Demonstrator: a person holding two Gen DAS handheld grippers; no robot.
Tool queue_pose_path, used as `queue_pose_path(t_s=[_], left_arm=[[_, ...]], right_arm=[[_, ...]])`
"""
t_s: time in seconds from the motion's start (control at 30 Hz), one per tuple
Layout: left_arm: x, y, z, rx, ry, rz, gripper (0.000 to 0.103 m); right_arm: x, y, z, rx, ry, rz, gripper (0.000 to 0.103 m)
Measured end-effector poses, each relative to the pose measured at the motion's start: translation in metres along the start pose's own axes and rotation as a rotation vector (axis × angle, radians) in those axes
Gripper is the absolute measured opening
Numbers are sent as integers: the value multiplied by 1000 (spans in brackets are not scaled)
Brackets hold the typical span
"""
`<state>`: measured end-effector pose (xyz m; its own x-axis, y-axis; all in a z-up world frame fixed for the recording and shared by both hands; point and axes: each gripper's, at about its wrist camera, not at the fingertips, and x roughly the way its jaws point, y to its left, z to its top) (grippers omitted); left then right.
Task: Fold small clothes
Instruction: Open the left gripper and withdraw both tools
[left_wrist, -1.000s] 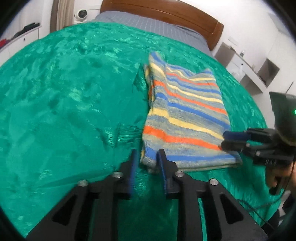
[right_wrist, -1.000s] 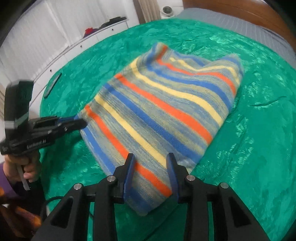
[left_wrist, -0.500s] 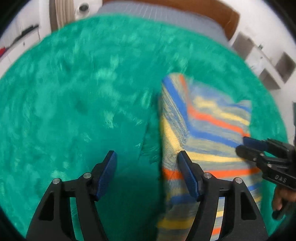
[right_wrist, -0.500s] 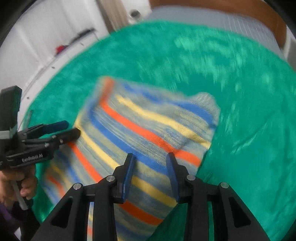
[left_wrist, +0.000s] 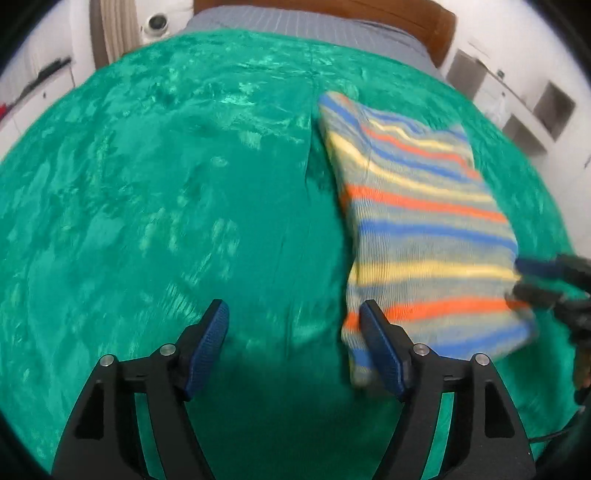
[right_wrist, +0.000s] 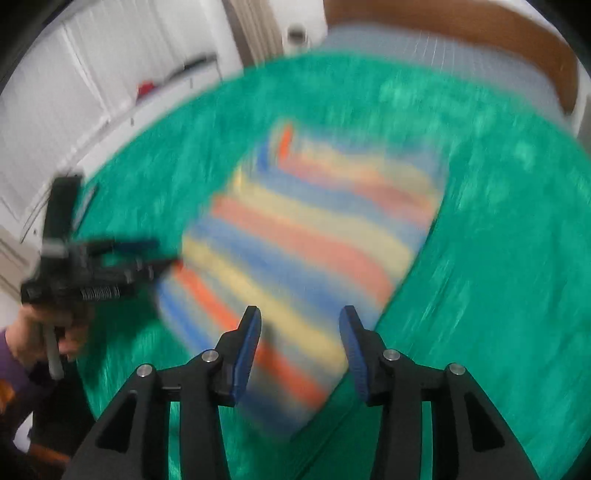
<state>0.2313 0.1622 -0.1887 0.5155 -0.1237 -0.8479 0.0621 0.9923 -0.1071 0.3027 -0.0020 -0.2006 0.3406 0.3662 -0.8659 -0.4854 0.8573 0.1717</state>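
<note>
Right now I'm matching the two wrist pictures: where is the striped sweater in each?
Left wrist view: the striped sweater lies folded in the right half, beside the left gripper.
Right wrist view: the striped sweater is blurred, mid-picture, running down between the jaws of the right gripper.
Shared landmark: the wooden headboard beyond the green blanket.

Green-blanketed bed (left_wrist: 184, 184) carries folded striped sweater (left_wrist: 424, 229).
</note>
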Motion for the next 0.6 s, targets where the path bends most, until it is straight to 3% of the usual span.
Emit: queue_pose_path(t_s=[0.1,0.2,0.27,0.3,0.6], left_arm=[[-24,0,-11,23,9,16,75],[-52,0,-17,29,-25,15,82],[-67,-3,-19,37,-56,40,93],[-72,-6,-19,42,-68,59,94],[-78,-20,-17,75,-71,138,94]], right_arm=[[-1,5,-31,-5,25,-57,45],[-36,1,-44,88,-40,-57,51],[-57,3,-52,91,-103,-102,81],[-66,7,-56,91,-131,-132,84],[-85,12,-69,129,-160,-167,85]])
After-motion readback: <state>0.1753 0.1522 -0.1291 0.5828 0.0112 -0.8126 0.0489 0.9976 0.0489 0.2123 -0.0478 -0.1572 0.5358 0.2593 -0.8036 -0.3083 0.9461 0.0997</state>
